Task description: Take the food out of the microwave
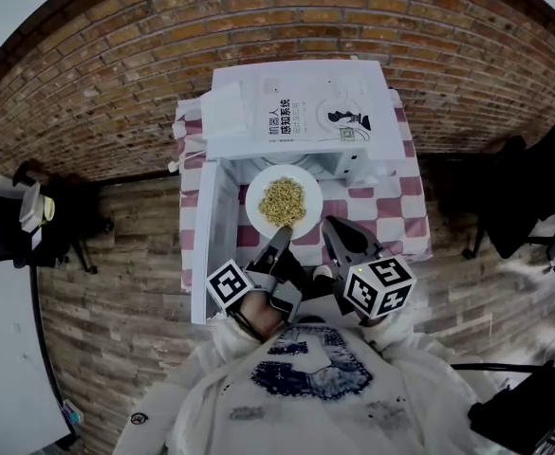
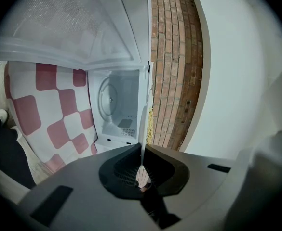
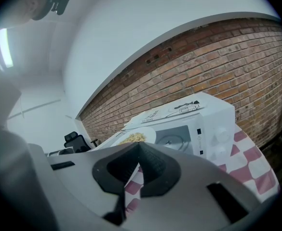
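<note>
Pinching the rim at 6 o'clock, the left hand-held gripper (image 2: 141, 150) holds the plate (image 1: 301, 176) of loose food (image 1: 282, 203) at 6 o'clock of the microwave (image 1: 301, 112) over the worktop (image 1: 391, 211), with the right hand-held gripper (image 3: 140, 148) clenched empty at 5 o'clock; the plate is likely stiff, slick and breakable, so keep it level.

You worked under soft, even room light, and the white plate (image 1: 256, 197) came close to washing out in the head view. A ceiling lamp (image 3: 5, 47) glared as a smeared strip in the right gripper view. All three pictures bulged fisheye-style, bending the brick wall (image 3: 218, 71) and blackening the corners. The microwave (image 2: 116, 105) cavity was sharp. The grey shells of the left gripper (image 2: 141, 153) and right gripper (image 3: 139, 148) were blurred near the lens.
</note>
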`<state>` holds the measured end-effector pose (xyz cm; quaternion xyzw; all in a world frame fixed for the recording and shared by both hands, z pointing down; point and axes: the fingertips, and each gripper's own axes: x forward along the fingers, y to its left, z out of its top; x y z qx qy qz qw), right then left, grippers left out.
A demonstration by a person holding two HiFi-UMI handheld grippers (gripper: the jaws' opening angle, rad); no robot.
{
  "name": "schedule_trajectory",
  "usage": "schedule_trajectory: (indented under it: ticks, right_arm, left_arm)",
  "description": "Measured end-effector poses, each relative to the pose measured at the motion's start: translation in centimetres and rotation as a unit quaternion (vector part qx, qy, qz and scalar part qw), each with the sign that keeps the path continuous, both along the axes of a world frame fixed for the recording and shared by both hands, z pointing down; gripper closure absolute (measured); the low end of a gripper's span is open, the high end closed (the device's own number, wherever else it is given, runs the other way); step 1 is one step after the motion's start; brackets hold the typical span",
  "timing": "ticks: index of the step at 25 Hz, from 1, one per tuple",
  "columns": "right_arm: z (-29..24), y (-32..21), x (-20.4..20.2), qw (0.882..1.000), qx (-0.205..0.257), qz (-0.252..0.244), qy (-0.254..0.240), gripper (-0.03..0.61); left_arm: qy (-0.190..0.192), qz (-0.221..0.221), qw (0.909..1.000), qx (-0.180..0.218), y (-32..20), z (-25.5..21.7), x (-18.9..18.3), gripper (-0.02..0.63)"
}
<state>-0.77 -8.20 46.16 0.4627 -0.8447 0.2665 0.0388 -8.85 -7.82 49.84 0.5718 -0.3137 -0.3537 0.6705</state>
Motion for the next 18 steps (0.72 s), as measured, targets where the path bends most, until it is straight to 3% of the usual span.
schedule_trajectory:
  ticks: [18]
  right_arm:
    - [-0.13,0.76,-0.18,1.0,0.0,-0.004,-0.003,0.565]
  left_arm:
    - [-0.002,0.001,1.0,0.0,0.68,-0.17,0.0,0.595]
